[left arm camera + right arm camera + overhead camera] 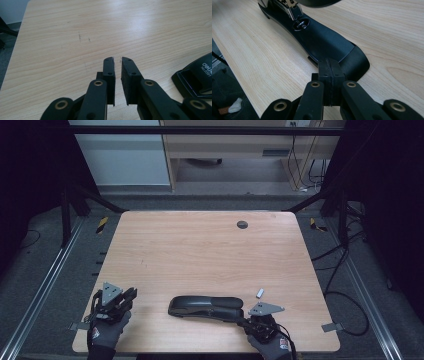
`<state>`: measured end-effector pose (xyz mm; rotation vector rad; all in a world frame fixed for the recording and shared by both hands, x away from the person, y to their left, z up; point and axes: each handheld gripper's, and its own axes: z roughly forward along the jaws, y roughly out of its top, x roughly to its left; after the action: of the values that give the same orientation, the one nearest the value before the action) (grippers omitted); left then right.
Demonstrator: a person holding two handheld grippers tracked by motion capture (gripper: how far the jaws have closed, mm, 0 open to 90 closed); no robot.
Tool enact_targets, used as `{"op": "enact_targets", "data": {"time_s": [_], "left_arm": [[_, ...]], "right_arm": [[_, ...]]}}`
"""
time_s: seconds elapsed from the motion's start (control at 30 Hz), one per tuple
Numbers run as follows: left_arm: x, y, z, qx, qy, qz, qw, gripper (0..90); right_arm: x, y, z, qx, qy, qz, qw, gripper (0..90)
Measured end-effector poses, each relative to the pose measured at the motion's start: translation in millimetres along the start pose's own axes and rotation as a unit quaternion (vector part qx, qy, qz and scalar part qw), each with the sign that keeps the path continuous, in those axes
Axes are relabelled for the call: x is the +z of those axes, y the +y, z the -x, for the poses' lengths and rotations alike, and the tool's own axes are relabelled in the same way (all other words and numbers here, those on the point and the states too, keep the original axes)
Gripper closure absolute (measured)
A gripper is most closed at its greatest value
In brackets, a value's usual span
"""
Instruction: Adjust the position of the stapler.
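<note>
Black stapler (206, 307) lying lengthwise along the near part of the wooden tabletop (205, 250), between the two tools. Right tool (243, 319) at the stapler's right end, jaws pressed together with no gap, tips touching or just over the rear of the stapler's base (329, 42) in the right gripper view; whether anything is pinched there, cannot tell. Left tool (131, 295) well apart from the stapler's left end, over bare wood, jaws parted by a narrow slit, nothing between them. Stapler's nose (197, 77) at the right edge of the left gripper view. Small white piece (259, 293) just beyond the right tool.
</note>
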<state>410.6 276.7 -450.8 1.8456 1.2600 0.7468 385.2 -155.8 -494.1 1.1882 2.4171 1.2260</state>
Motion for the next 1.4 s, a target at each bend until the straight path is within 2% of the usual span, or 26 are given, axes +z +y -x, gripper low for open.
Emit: {"op": "enact_targets", "data": {"time_s": [0.07, 0.2, 0.7, 0.93, 1.07, 1.13, 1.3, 1.4], "left_arm": [[0.2, 0.0, 0.6, 0.002, 0.001, 0.0, 1.0, 80.2], [1.1, -0.2, 0.8, 0.006, 0.002, 0.0, 1.0, 79.2], [3.6, 0.0, 3.1, 0.029, 0.008, -0.005, 0.9995, 75.9], [4.1, -0.3, 4.0, 0.035, 0.006, 0.0, 0.9994, 73.4], [3.5, -0.2, 4.5, 0.035, 0.009, 0.005, 0.9993, 72.7], [3.7, -0.6, 4.8, 0.035, 0.006, 0.006, 0.9994, 71.4], [4.6, -0.8, 5.8, 0.031, 0.006, 0.008, 0.9995, 68.0], [4.6, -0.6, 6.0, 0.035, 0.0, 0.012, 0.9993, 65.7]], "right_arm": [[2.7, -0.4, -0.3, -0.007, -0.006, -0.004, 1.0, 90.0], [4.4, -0.3, 0.1, -0.006, -0.011, -0.01, 0.9999, 90.0], [7.7, 2.4, 2.9, -0.013, -0.02, -0.002, 0.9997, 90.0], [7.6, 3.5, 2.3, -0.017, -0.019, -0.006, 0.9997, 90.0], [1.4, 5.9, 3.3, -0.016, -0.019, 0.012, 0.9996, 87.6], [-2.7, 6.6, 6.7, -0.006, -0.023, 0.023, 0.9995, 86.1], [-14.8, 8.8, 18.5, 0.008, -0.043, 0.05, 0.9978, 80.5], [-21.3, 8.9, 29.1, 0.016, -0.068, 0.061, 0.9957, 74.3]]}}
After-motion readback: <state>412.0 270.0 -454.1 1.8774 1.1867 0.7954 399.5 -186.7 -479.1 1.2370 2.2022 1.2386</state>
